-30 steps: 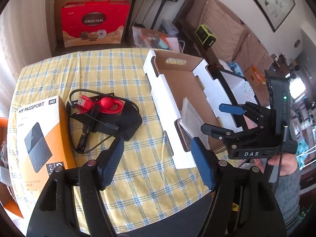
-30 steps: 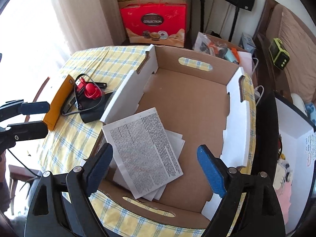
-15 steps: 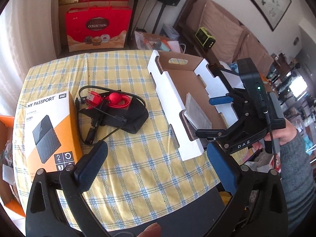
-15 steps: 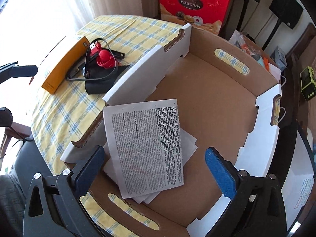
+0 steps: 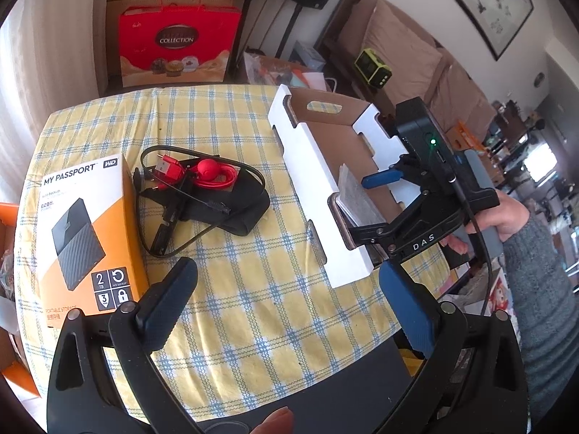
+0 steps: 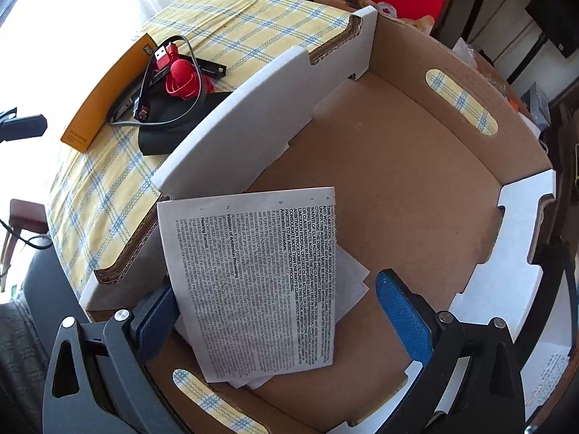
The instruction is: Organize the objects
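Sorting step: right gripper [image 6: 277,311] released over papers [image 6: 253,282] in box [image 6: 416,188], lower centre; left gripper [image 5: 289,303] released, jaws widened just now; next, likely fetching cables [image 5: 195,181], centre left.

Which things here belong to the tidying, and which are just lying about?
Job: cardboard box; printed sheets in it; orange drive box; red cable; black pouch; black cable.

Lying about: red gift bag, sofa, yellow-green gadget.
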`<move>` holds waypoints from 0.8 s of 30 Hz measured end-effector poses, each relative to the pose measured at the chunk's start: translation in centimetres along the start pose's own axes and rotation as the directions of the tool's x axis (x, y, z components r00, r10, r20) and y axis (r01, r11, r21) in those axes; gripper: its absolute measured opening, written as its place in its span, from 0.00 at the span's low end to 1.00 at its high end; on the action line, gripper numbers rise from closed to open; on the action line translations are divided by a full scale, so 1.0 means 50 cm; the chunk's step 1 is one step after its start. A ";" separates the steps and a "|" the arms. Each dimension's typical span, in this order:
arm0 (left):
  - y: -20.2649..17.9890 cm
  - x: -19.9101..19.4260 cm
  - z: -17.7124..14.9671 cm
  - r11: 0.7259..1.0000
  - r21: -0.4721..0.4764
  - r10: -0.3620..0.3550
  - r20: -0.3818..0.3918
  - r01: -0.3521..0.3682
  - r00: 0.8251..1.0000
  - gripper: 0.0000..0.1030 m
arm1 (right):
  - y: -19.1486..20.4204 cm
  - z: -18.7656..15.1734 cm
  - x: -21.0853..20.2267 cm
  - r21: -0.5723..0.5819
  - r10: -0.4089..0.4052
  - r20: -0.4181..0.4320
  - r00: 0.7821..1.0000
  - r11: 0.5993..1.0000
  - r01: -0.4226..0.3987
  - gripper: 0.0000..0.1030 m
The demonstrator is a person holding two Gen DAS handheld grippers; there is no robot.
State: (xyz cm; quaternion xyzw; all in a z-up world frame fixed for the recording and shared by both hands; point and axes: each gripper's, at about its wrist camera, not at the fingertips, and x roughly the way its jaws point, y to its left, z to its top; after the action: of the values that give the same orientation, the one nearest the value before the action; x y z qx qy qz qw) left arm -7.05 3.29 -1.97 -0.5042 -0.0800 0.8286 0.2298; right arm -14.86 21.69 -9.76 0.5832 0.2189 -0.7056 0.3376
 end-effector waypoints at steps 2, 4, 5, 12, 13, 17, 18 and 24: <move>0.002 0.001 0.000 1.000 -0.004 -0.003 0.001 0.003 1.000 0.97 | -0.013 -0.001 0.002 0.039 0.036 0.012 0.999 0.999 -0.036 0.97; 0.004 0.001 -0.001 1.000 -0.006 0.000 0.004 0.000 1.000 0.97 | -0.022 -0.003 -0.002 0.074 0.049 0.036 0.998 0.996 -0.051 0.91; 0.005 0.001 0.000 1.000 -0.007 0.001 0.004 -0.001 1.000 0.97 | -0.026 -0.003 -0.006 0.090 0.044 0.043 0.998 0.995 -0.048 0.84; 0.007 -0.002 -0.003 1.000 -0.011 0.014 0.009 -0.014 1.000 0.97 | -0.103 -0.012 -0.029 0.382 0.029 0.044 0.999 0.923 -0.044 0.61; 0.007 -0.004 -0.003 1.000 -0.010 0.016 0.012 -0.016 1.000 0.97 | -0.109 -0.014 -0.035 0.404 0.025 0.046 0.999 0.914 -0.041 0.61; 0.010 -0.015 -0.006 0.999 0.001 0.042 0.026 -0.042 0.999 0.97 | -0.104 -0.016 -0.051 0.415 0.028 0.050 0.998 0.909 -0.046 0.67; 0.012 -0.017 -0.007 0.999 0.003 0.047 0.028 -0.047 0.998 0.97 | -0.102 -0.019 -0.049 0.417 0.025 0.040 0.999 0.908 -0.039 0.67; 0.035 -0.043 -0.012 0.998 -0.017 0.056 0.054 -0.055 0.997 0.97 | -0.072 -0.041 -0.039 0.426 0.033 0.017 0.999 0.904 -0.037 0.71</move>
State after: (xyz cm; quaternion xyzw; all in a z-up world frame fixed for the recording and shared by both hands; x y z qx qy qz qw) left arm -6.22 0.69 -1.19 -0.4854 -0.0786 0.8474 0.2005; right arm -15.93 26.01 -8.64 0.6434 0.0473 -0.7330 0.2159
